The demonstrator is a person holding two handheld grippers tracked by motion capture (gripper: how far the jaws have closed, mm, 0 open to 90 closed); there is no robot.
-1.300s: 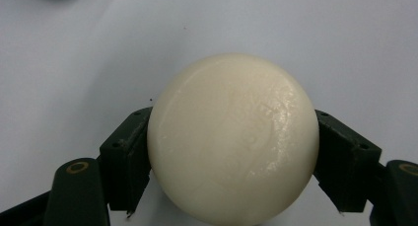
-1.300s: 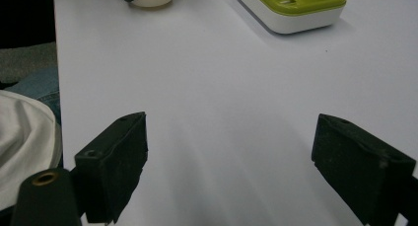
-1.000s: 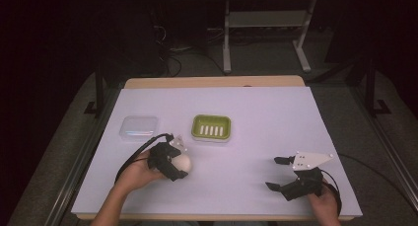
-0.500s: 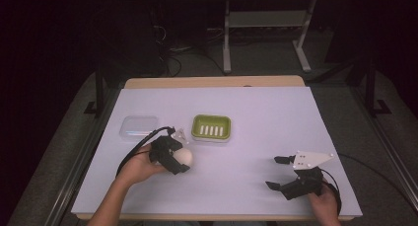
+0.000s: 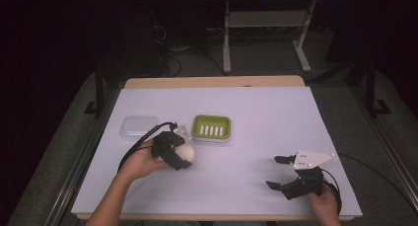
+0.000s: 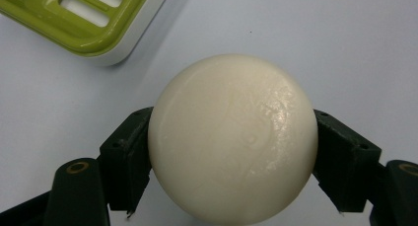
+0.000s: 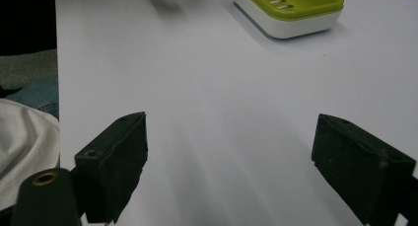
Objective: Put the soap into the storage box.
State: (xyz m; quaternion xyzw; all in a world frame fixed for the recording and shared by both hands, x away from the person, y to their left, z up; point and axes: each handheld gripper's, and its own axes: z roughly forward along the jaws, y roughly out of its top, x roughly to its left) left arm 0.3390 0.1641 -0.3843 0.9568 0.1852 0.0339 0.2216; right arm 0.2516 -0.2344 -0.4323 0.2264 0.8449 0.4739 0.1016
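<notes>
A person seated at a white-covered table [image 5: 256, 112] clamps a round, cream-coloured bar of soap [image 6: 232, 137] between the jaws of the left gripper [image 5: 173, 153], each black pad pressed against a side of the bar, just short of the green soap dish [image 5: 211, 128] that sits near the middle of the table. Whether the soap rests on the table or is lifted slightly clear of it cannot be told. By the look of things the job is roughly at its midpoint: the soap is firmly in hand and close to the dish, but it has yet to go in, and the carry over the rim and the release remain. The dish, a slotted green tray in a white base, holds nothing, its drain slots all bare. Just to its left lies a clear plastic lid or box [image 5: 138, 127], flat on the table; what is in it, if anything, is too faint to make out. Near the table's front right corner the right gripper [image 5: 280, 172] hangs with its jaws spread wide on nothing, well apart from the soap and the dish.
</notes>
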